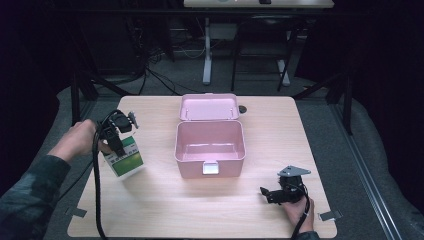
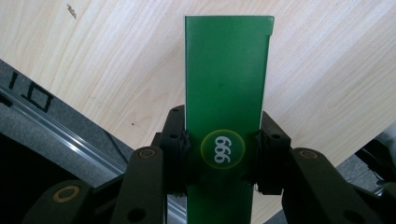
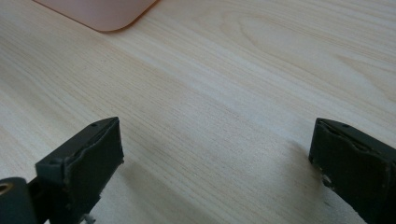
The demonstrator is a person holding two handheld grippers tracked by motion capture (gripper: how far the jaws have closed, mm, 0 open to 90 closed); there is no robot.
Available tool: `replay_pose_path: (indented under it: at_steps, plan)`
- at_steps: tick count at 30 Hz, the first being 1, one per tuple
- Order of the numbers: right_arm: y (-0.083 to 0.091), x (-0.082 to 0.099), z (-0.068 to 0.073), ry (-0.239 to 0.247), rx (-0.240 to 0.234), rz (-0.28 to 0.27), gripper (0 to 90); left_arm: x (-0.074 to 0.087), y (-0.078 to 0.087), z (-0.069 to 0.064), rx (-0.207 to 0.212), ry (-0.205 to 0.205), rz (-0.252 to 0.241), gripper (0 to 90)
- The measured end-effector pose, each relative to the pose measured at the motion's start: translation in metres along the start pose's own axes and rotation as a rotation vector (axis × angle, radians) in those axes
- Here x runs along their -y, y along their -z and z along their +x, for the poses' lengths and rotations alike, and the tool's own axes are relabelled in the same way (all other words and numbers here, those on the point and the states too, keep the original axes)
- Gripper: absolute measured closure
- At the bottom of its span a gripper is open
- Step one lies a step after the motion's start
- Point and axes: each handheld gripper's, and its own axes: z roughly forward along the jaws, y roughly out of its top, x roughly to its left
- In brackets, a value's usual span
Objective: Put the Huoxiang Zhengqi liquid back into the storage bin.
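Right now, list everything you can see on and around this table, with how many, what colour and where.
green and white carton: one, green with white, left part of the table, clamped between the left gripper's jaws
pink box: one, pink, middle of the table, lid open and leaning back, nothing visible inside
table: one, light wood, centre of the high view
desk legs: white, on the floor beyond the table
left gripper: one, black, shut on the carton's sides
right gripper: one, black, jaws wide apart, low over the table's near right part
hands: two, one behind each gripper
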Motion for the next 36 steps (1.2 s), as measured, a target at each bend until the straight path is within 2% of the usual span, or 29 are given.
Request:
replay_pose_path:
  at_steps: [36]
  plan:
    - [0.000,0.000,0.000,0.000,0.000,0.001,2.0,-0.009,0.045,-0.007,-0.019,-0.041,-0.005,63.2]
